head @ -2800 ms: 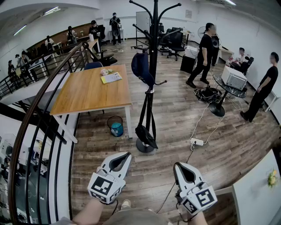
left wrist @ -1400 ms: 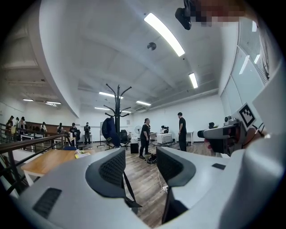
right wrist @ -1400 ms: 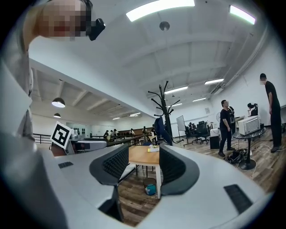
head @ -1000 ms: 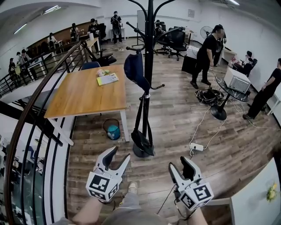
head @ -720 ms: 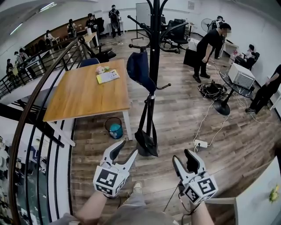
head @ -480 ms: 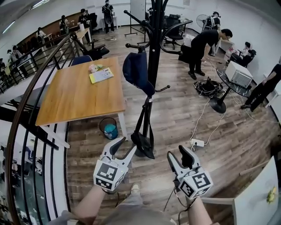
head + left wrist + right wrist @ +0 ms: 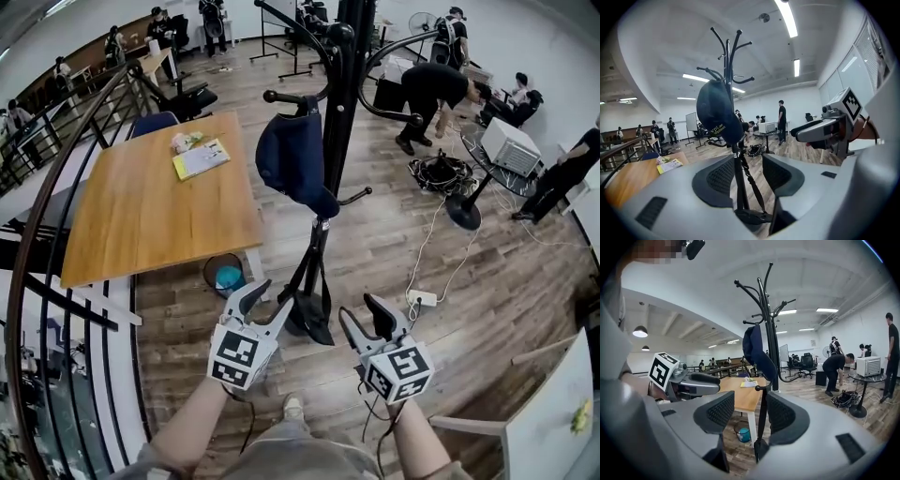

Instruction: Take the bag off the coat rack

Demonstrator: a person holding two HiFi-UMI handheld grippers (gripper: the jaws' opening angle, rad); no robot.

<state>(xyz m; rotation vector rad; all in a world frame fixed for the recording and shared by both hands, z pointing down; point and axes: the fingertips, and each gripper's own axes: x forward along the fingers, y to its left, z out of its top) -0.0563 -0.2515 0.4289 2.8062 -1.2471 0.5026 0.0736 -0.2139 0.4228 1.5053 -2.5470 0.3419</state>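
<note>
A dark navy bag (image 7: 292, 164) hangs from a hook on the black coat rack (image 7: 345, 112). Lower on the pole hangs a black strap with a small black pouch (image 7: 312, 314). My left gripper (image 7: 270, 295) is open just left of that pouch, not touching it. My right gripper (image 7: 361, 309) is open just to the pouch's right. In the left gripper view the navy bag (image 7: 715, 112) is above the jaws and the strap (image 7: 746, 176) shows between them, farther off. In the right gripper view the bag (image 7: 757, 352) and pole (image 7: 762, 423) line up between the open jaws.
A wooden table (image 7: 141, 206) stands left of the rack, with a bin (image 7: 225, 275) under its near corner. A stair railing (image 7: 56, 244) runs along the left. A power strip (image 7: 422, 298) and cables lie on the floor at right. Several people stand at the back.
The rack has come closer in view. Both grippers have moved forward and up to either side of the low black pouch, and their jaws have opened wider than in the oldest frame.
</note>
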